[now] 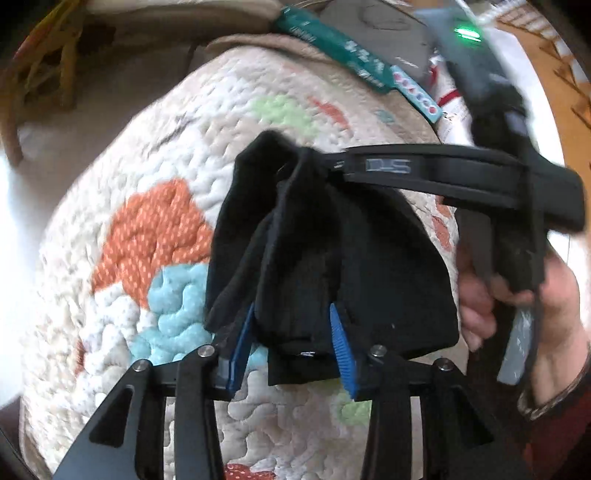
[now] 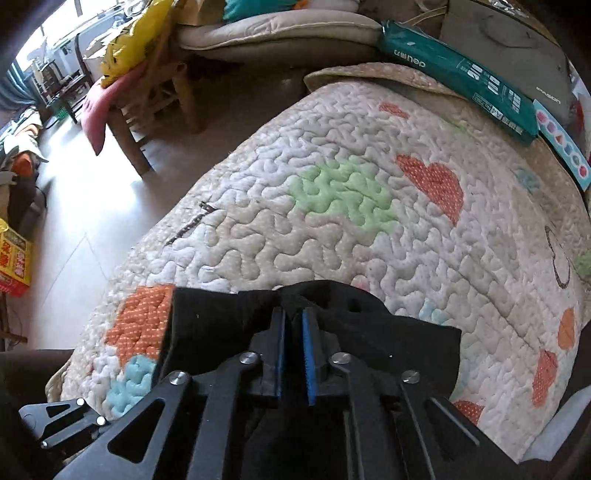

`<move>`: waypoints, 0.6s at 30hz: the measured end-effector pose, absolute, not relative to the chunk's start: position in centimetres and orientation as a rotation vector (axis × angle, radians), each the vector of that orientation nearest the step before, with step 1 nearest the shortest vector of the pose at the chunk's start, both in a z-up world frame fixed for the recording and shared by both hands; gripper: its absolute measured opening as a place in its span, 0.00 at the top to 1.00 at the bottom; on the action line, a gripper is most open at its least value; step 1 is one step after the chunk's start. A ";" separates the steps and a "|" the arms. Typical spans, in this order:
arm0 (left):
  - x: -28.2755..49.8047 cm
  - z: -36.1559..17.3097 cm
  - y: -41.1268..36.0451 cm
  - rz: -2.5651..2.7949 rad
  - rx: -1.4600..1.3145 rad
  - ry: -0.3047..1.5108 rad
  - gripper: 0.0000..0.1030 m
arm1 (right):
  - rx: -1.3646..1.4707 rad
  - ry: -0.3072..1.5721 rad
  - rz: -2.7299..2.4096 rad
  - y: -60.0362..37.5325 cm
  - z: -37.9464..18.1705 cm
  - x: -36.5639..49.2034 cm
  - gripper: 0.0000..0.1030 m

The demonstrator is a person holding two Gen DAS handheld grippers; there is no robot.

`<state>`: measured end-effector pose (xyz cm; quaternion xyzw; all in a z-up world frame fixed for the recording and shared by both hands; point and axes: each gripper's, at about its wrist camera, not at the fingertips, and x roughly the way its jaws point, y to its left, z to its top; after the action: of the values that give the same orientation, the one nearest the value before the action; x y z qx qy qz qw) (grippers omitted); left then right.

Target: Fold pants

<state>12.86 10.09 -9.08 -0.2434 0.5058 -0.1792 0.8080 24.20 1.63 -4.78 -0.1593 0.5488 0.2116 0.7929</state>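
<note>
The black pants [image 1: 332, 266] hang bunched above a quilted mat [image 1: 155, 206]. My left gripper [image 1: 295, 325] has its blue pads apart with black cloth draped between and over them; whether it grips the cloth I cannot tell. My right gripper shows in the left wrist view [image 1: 340, 168], reaching in from the right and pinching the upper fold. In the right wrist view my right gripper [image 2: 293, 314] is shut on a bunched fold of the pants [image 2: 207, 325], which spread below it over the quilt [image 2: 332, 192].
A green paper package [image 2: 461, 77] and a grey bag [image 2: 517, 48] lie at the quilt's far edge. A wooden bench with cushions [image 2: 258, 33] and a yellow bag [image 2: 136, 40] stand beyond. Bare floor [image 2: 74, 229] lies left of the quilt.
</note>
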 end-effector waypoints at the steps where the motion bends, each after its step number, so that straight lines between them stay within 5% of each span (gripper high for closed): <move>1: 12.9 -9.3 10.3 -0.389 -0.538 1.084 0.61 | -0.333 1.179 0.465 1.4 -4.4 24.1 0.88; 2: 12.9 -9.3 10.5 -0.396 -0.544 1.085 0.61 | -0.309 1.175 0.472 0.9 -3.7 23.8 0.84; 4: 12.8 -9.3 10.7 -0.398 -0.542 1.087 0.61 | -0.192 1.144 0.481 -1.8 -1.4 22.6 0.57; 5: 12.7 -9.3 10.7 -0.397 -0.540 1.087 0.61 | -0.145 1.121 0.466 -3.4 -0.5 21.8 0.29; 6: 12.6 -9.3 10.6 -0.396 -0.537 1.088 0.61 | -0.104 1.084 0.420 -5.7 0.6 20.6 0.21; 10: 12.4 -9.0 10.4 -0.387 -0.516 1.081 0.61 | -0.137 1.066 0.315 -10.9 1.0 16.5 0.24; 12: 12.8 -9.0 10.2 -0.387 -0.516 1.078 0.61 | -0.153 1.074 0.303 -11.9 0.3 14.8 0.37; 16: 13.1 -9.0 10.0 -0.383 -0.533 1.081 0.61 | -0.159 1.121 0.303 -11.1 -2.1 13.9 0.37; 17: 13.2 -9.0 10.0 -0.383 -0.532 1.080 0.61 | -0.162 1.131 0.299 -10.6 -2.8 14.1 0.42; 18: 13.2 -8.9 9.9 -0.382 -0.530 1.080 0.61 | -0.152 1.143 0.313 -10.5 -3.5 14.0 0.69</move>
<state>13.16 9.91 -8.95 -0.2477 0.5049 -0.1786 0.8074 14.03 -10.48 -3.46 -0.0715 0.5383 0.1472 0.8267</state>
